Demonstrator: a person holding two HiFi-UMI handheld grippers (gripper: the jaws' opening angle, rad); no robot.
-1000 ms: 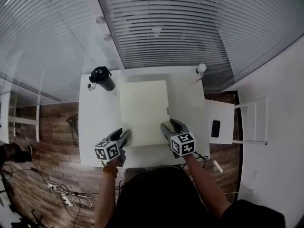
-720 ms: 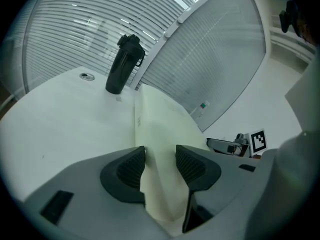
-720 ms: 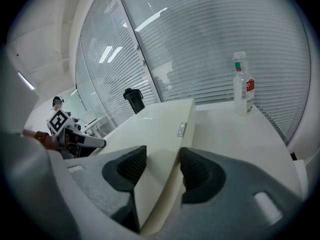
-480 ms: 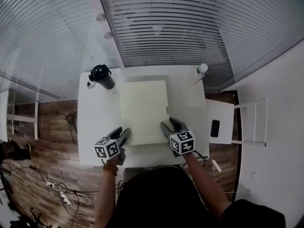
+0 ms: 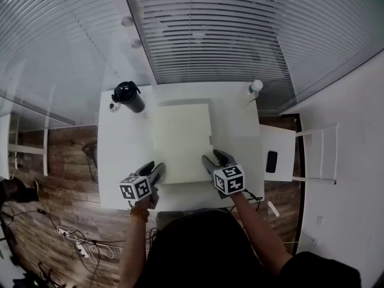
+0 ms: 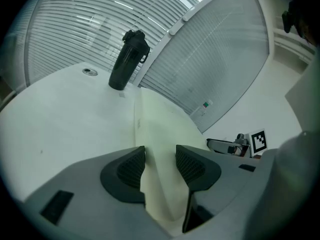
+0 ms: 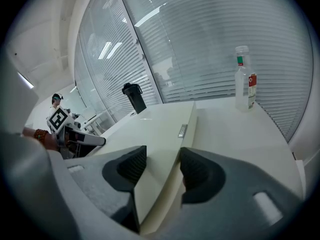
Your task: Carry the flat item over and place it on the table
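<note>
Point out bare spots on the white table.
Bare: the white table strip left of the flat cream panel, nearer than the black bottle; the strip right of the panel, nearer than the clear plastic bottle. Crowded: the centre, under the panel.

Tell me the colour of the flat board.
The flat board is pale cream; head view shows it best.

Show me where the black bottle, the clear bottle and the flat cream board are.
black bottle (image 5: 131, 98), head view, middle of its body.
clear bottle (image 7: 244, 86), right gripper view, middle of its body.
flat cream board (image 5: 182, 138), head view, centre of its top face.
</note>
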